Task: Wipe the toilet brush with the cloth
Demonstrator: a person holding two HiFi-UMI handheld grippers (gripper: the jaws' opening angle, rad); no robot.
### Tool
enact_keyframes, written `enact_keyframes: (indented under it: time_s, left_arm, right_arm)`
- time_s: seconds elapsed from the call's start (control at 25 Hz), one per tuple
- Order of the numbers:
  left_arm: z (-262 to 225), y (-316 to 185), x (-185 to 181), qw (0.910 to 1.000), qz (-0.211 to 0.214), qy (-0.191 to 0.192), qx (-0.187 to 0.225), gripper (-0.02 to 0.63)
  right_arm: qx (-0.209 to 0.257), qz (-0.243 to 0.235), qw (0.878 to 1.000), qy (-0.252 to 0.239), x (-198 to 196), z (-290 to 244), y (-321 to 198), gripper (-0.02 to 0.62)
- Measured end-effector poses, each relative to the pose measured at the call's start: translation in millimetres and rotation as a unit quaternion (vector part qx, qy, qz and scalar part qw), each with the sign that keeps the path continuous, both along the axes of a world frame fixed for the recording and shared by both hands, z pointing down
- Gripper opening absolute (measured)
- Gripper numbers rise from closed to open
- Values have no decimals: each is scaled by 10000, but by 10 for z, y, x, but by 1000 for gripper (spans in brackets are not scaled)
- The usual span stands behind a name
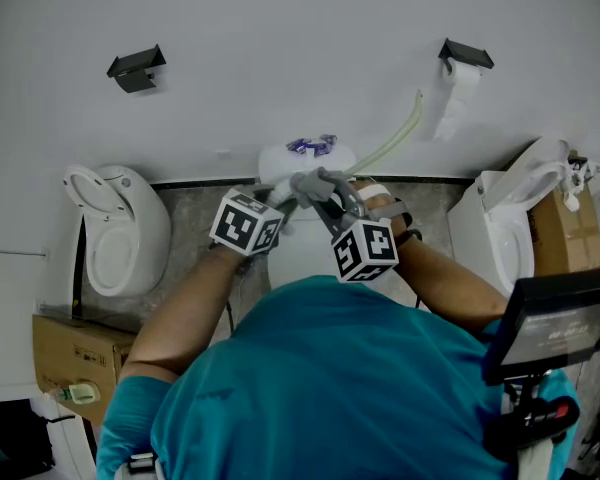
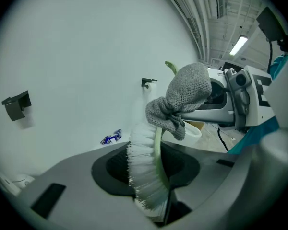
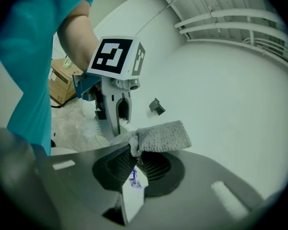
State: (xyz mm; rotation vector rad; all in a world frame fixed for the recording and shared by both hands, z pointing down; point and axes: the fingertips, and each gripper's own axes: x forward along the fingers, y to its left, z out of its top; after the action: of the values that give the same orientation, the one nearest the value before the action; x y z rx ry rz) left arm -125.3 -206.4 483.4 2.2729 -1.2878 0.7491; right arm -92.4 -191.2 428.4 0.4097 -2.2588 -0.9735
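The toilet brush (image 2: 145,164) has white bristles on a pale green spine and stands between the jaws of my left gripper (image 2: 151,178), which is shut on it. In the head view its green handle (image 1: 395,140) curves up to the right from my left gripper (image 1: 278,204). The grey cloth (image 2: 184,96) is bunched against the top of the brush head. My right gripper (image 3: 131,158) is shut on the cloth (image 3: 162,137), whose white label (image 3: 134,188) hangs down. From above, the right gripper (image 1: 330,200) meets the left over the cloth (image 1: 316,182).
A white toilet tank (image 1: 302,160) with blue packets (image 1: 312,146) is right in front. Other toilets stand at the left (image 1: 115,233) and right (image 1: 510,218). A paper roll holder (image 1: 462,63) and a black holder (image 1: 135,68) hang on the wall. A cardboard box (image 1: 75,353) sits low left.
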Motion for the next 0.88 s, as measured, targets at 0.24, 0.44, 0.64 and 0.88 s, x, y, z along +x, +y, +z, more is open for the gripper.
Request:
enact_keyframes:
  time_s: [0.24, 0.44, 0.64, 0.88]
  left_arm:
    - [-13, -24, 3, 9999, 71, 19, 124, 150]
    - [-13, -29, -20, 9998, 82, 3, 198, 150]
    - [-12, -31, -33, 9997, 93, -6, 216, 152]
    - [-9, -38, -58, 9997, 80, -52, 227, 151]
  right_arm:
    - [56, 95, 9999, -29, 77, -65, -60, 35]
    - [48, 174, 9998, -60, 126, -97, -100, 35]
    - [115, 187, 9998, -39, 142, -109, -105, 35]
    - [172, 248, 9995, -45, 181, -137, -146, 35]
